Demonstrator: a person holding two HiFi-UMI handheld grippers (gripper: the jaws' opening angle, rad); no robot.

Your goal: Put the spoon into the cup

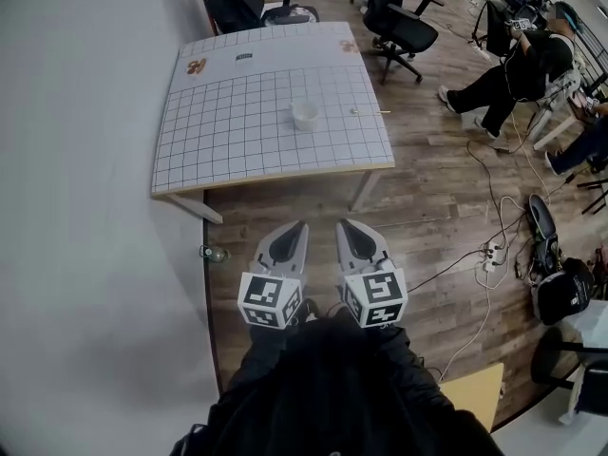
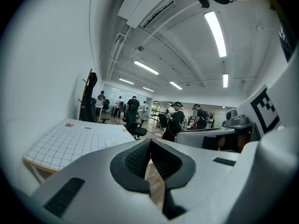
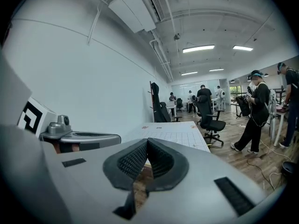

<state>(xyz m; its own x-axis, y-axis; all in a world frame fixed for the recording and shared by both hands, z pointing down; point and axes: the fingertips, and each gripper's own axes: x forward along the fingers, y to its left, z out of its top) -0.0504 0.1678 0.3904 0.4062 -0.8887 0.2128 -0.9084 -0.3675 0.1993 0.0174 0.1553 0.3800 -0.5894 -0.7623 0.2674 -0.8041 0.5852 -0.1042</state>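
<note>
Though the spoon (image 1: pixel 369 112) lies on the gridded table (image 1: pixel 237 131) near the white cup (image 1: pixel 305 114), plain only in the head view, the left gripper (image 1: pixel 303 225) and right gripper (image 1: pixel 340 223) hang well short of it; their own views show jaws together, empty.

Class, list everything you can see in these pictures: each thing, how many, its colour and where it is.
table: one, white grid top, ahead
cup: one, white, on the table
spoon: one, thin, colour unclear, on the table right of the cup, apart from it
office chairs: at least two, black, beyond the table
seated person: one, dark clothes, far right
power strip: one, white, on the floor at right
left gripper: one, grey, shut, empty, low centre
right gripper: one, grey, shut, empty, beside it
</note>
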